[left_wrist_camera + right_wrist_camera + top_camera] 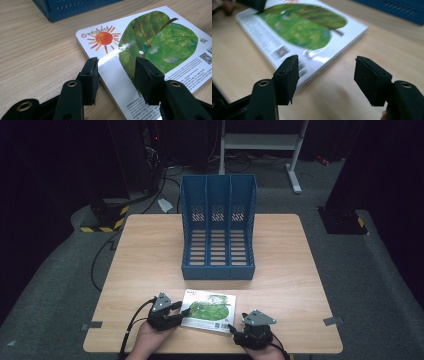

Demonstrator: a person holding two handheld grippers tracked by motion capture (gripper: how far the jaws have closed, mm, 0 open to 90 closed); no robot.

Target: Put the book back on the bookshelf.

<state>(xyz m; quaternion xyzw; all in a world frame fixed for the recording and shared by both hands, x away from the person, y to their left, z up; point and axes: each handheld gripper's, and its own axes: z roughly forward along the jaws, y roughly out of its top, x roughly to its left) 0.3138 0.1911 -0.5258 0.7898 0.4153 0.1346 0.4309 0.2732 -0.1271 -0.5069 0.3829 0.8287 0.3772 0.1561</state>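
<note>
A thin picture book (209, 311) with a green leaf and an orange sun on its white cover lies flat near the table's front edge. My left gripper (182, 309) is at the book's left end. In the left gripper view, one jaw stands against the book's (160, 42) edge and the other hovers over the cover, so the left gripper (116, 62) is open and grips nothing. My right gripper (232, 327) is at the book's front right corner. It (327, 60) is wide open, with the corner of the book (302, 25) just behind its left jaw.
A blue three-slot file holder (218, 227) stands upright mid-table, just beyond the book, its open side facing me. Small tape marks (332, 321) sit near the front corners of the wooden table (150, 250). A white stand (260, 142) is on the floor behind.
</note>
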